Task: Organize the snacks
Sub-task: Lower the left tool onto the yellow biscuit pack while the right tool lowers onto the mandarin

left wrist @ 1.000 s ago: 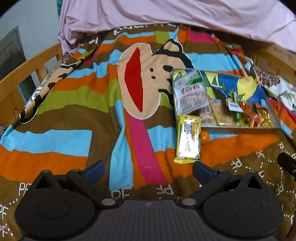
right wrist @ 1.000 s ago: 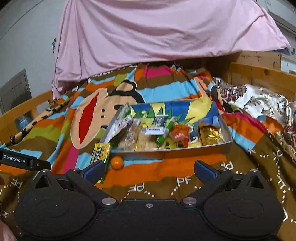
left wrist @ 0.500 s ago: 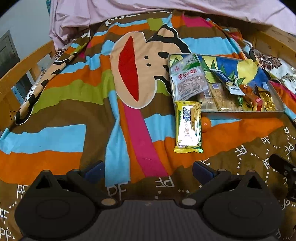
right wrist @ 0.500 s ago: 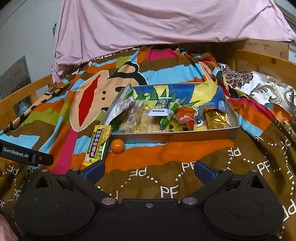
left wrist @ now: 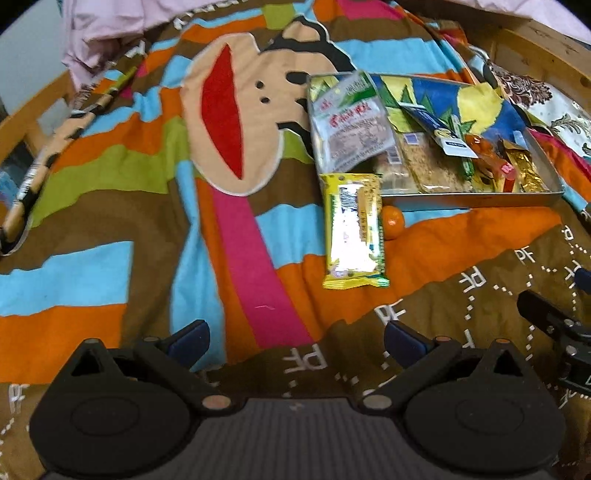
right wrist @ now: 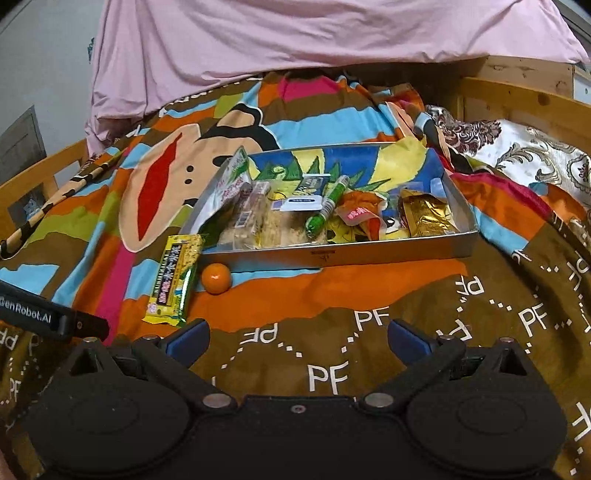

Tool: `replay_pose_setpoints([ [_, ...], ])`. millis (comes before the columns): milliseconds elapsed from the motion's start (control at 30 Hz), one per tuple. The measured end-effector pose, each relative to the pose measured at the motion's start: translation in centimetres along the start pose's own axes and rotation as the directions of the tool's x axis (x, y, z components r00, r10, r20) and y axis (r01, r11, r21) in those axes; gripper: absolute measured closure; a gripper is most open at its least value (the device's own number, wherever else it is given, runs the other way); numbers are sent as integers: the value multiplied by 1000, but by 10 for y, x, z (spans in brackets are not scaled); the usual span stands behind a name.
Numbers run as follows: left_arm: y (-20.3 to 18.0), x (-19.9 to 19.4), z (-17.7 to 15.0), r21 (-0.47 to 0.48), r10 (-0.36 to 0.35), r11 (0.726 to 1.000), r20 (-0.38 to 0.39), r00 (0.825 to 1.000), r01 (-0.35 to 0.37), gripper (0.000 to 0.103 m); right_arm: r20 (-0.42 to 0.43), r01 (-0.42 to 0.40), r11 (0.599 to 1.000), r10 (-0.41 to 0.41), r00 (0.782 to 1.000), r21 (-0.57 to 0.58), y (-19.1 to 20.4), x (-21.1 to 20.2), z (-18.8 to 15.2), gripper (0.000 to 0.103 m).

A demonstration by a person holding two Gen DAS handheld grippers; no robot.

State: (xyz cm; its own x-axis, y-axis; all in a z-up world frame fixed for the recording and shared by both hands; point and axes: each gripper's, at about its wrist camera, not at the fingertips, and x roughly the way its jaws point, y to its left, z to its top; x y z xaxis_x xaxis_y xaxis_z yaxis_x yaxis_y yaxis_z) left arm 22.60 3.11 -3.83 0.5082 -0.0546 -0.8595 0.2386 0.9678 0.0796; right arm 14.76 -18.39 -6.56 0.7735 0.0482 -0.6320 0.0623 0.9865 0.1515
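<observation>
Nearest in each wrist view are the tongs themselves — the left tongs [left wrist: 295, 341] and the right tongs [right wrist: 297, 341] both stand spread wide with nothing between their blue-tipped fingers [right wrist: 188, 339], hovering over the brown "PF" part of a striped blanket [right wrist: 369, 295] on a bed. The left tool's black body pokes in at the left edge of the right view.

Just beyond, a yellow snack packet [left wrist: 354, 230] lies flat on the blanket, its far end touching the near left corner of a metal tray [right wrist: 369, 253]. A small orange [right wrist: 216, 277] sits just beside the packet, close against the tray's front wall.

In the tray lie the other snacks — a clear-and-green bag [left wrist: 347, 120] propped on the left rim, pale cracker packs [right wrist: 258, 225], a green tube [right wrist: 327, 210], an orange wrapper [right wrist: 360, 214] and a gold packet [right wrist: 424, 216] toward the right end.

Farther back, a pink sheet [right wrist: 295, 33] hangs over the blanket, and a wooden bed frame [right wrist: 517, 99] runs along the right.
</observation>
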Motion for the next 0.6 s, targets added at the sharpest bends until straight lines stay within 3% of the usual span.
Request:
replay_pose_setpoints([
  [167,3,14,16,-6,-60,998,12,998,60,1,0,3,999,-3,1000,-50,1,12,6,1],
  [600,4,54,37,62,-88,994,49,995,85,1,-22,-70,959,66,998,-273,23,65,18,1],
])
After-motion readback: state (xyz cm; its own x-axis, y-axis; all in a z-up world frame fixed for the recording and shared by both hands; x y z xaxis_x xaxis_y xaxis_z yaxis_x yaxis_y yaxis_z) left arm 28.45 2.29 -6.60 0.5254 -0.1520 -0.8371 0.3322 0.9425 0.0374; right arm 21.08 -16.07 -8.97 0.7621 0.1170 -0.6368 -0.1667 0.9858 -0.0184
